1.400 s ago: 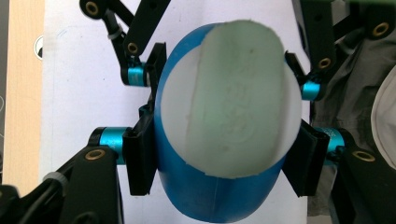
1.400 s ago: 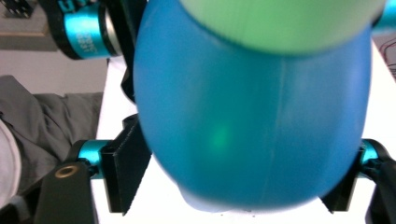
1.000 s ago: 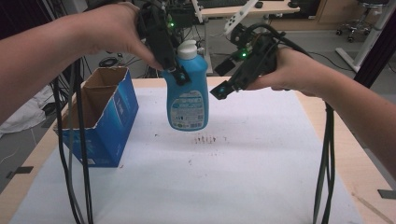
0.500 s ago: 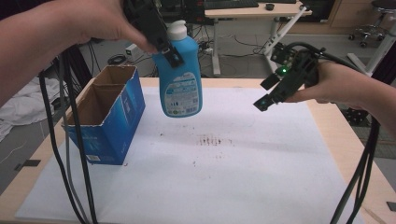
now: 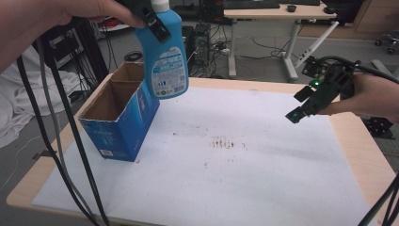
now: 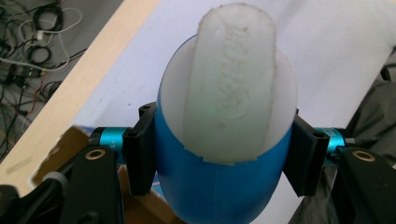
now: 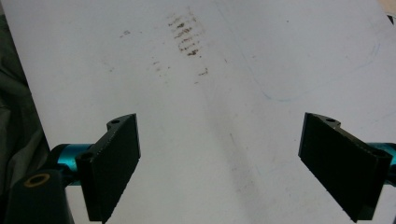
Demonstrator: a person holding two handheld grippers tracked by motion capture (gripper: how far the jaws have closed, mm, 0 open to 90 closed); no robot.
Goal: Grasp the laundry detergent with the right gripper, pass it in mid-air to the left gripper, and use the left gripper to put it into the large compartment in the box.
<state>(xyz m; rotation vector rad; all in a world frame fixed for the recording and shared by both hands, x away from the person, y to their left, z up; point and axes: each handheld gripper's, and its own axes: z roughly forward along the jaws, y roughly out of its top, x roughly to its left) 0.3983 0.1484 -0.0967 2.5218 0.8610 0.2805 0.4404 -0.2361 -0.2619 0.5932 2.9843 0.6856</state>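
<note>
Far left: my cables (image 5: 56, 141) hang from my raised left forearm in front of the table's left edge. Beside them, an open blue cardboard box (image 5: 120, 117) stands upright on the white sheet (image 5: 235, 179) that covers the wooden table (image 5: 362, 155); its flaps are up and an inner partition divides it into compartments.

Above the box: my left gripper (image 5: 153, 21) carries a blue bottle (image 5: 165, 61) with a white cap, lifted clear of the table. In the high view the bottle hangs nearly upright, slightly tilted, its label facing the camera and its base over the box's far right corner, not inside it. In the left gripper view my two black fingers (image 6: 140, 149) pinch the bottle (image 6: 210, 182) from either side just below the white cap (image 6: 229, 84), pads pressed flat on the blue shoulder; the box (image 6: 60, 154) shows beneath.

Centre: a patch of small brown marks (image 5: 226, 142) on the sheet, bare otherwise.

Right: my right gripper (image 5: 306, 101) is held above the sheet's right part, well apart from the bottle, pointing down and leftward, a green light on its body. In the right gripper view my fingers (image 7: 114, 163) stand spread wide with nothing between them, over the sheet (image 7: 261, 56) and the brown marks (image 7: 187, 37).
</note>
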